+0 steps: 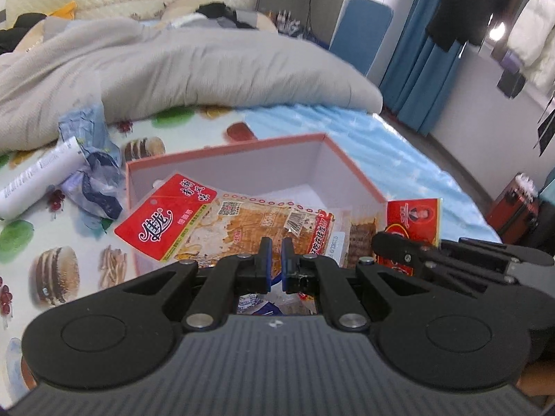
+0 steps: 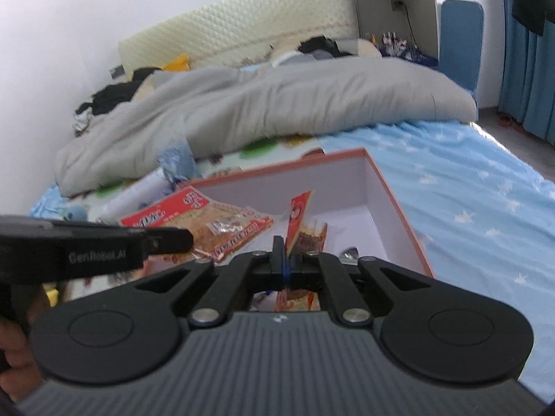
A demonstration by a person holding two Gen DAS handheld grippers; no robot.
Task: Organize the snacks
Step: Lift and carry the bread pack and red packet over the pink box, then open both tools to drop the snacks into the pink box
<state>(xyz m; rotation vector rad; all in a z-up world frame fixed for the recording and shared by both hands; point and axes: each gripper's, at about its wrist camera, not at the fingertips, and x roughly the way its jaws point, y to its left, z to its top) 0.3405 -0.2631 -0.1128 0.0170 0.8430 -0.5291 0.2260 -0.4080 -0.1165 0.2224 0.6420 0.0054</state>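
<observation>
While both of my hands hang over the pink-rimmed box (image 1: 350, 166) on the bed, each carries a snack. My left gripper (image 1: 276, 248) has its fingers drawn together, clamped on the near edge of the big red-and-orange snack packet (image 1: 242, 223). That packet lies nearly flat, its long axis running from the red header at the left of the frame across to the right, and the header end overhangs the box's left wall. My right gripper (image 2: 285, 246) has its fingers shut on the small red snack sachet (image 2: 299, 218), which stands on edge — tilted up and away from the fingers, its long axis pointing toward the box's far corner in the upper middle of the right wrist view.

The relation that matters, as I judge it: the bare floor of the box (image 2: 350, 223) lies ahead and to the right of the small sachet, so the right hand is the nearer one to free space. The big packet must shift rightward before it will sit wholly inside. In the left wrist view the right gripper (image 1: 376, 239) shows at the lower right, just beside the box's right wall.

Loose wrappers (image 1: 93, 187) and a white tube (image 1: 38, 176) lie outside the box at the left, on the printed sheet (image 1: 86, 277).
</observation>
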